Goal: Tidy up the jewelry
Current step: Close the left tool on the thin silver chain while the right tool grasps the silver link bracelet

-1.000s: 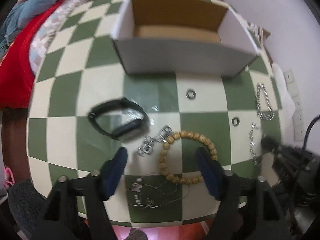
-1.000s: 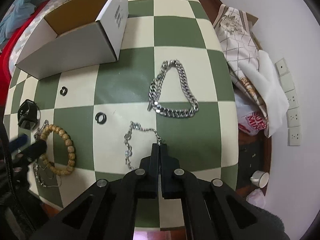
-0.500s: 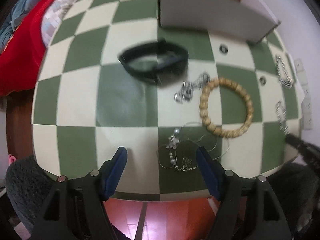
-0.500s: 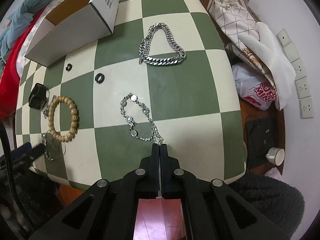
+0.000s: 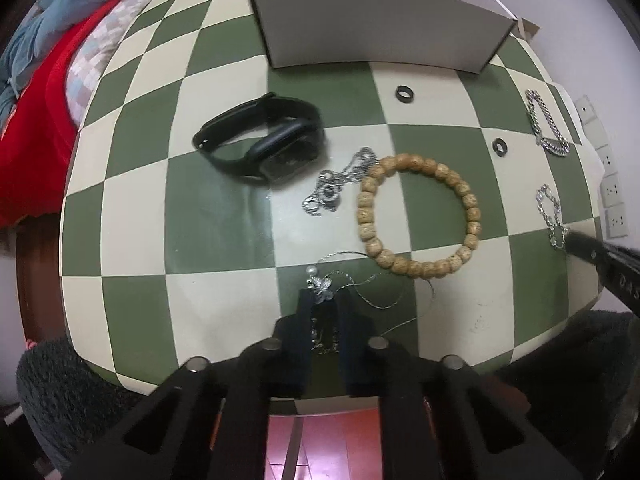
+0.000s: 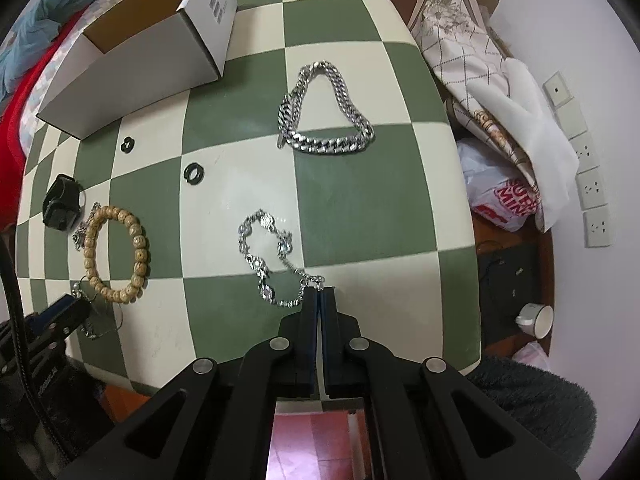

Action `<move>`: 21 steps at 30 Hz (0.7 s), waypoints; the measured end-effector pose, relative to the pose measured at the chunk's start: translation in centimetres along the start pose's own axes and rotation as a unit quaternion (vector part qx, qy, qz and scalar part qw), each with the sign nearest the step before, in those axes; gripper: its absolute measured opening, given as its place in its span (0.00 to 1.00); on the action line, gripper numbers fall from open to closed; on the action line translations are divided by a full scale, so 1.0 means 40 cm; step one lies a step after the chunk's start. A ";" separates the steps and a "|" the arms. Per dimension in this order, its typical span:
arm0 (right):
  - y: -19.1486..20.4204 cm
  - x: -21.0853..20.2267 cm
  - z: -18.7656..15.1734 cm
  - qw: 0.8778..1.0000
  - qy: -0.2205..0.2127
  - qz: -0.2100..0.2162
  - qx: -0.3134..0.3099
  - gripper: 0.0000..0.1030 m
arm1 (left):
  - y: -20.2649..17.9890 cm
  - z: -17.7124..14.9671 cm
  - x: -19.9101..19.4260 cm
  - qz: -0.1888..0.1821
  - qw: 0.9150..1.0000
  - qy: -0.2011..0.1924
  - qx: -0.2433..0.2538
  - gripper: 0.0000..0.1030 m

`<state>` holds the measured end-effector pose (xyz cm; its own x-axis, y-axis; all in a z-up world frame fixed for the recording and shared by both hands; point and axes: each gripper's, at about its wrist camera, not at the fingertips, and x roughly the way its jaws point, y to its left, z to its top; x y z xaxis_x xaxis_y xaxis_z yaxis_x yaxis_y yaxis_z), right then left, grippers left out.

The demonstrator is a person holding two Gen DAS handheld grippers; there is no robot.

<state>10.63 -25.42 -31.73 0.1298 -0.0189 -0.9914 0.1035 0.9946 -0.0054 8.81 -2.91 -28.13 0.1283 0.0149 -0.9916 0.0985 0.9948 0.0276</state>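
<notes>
My left gripper [image 5: 325, 298] has closed on the thin silver pendant necklace [image 5: 320, 286] at the table's near edge; its chain trails right. A wooden bead bracelet [image 5: 418, 212], a black smartwatch [image 5: 260, 142], a silver charm chain [image 5: 340, 182] and two black rings [image 5: 403, 93] [image 5: 499, 147] lie beyond. My right gripper [image 6: 319, 292] is shut on the end of a silver crystal bracelet [image 6: 266, 256]. A thick silver curb chain [image 6: 324, 112] lies further back. The open cardboard box [image 5: 380, 28] stands at the back.
The round green-and-cream checkered table [image 5: 224, 208] drops off just under both grippers. A red blanket [image 5: 28, 120] lies left. Fabric and a plastic bag [image 6: 504, 200] sit off the right edge, with wall sockets [image 6: 592, 192] and a cup [image 6: 536, 320].
My left gripper moved forward over the pendant necklace and closed from wide open. My right gripper, still shut, holds the crystal bracelet's end, which has bunched slightly toward the table edge.
</notes>
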 end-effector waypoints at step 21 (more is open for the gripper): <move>-0.019 -0.058 -0.027 0.997 -0.035 0.052 0.043 0.01 | -0.002 0.060 -0.068 -0.023 0.999 -0.026 -0.006 0.00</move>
<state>9.18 -26.01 -29.56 0.2120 0.0737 -0.9745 0.1694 0.9793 0.1109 10.82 -3.27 -25.14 0.1748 -0.0351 -0.9840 0.0936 0.9954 -0.0189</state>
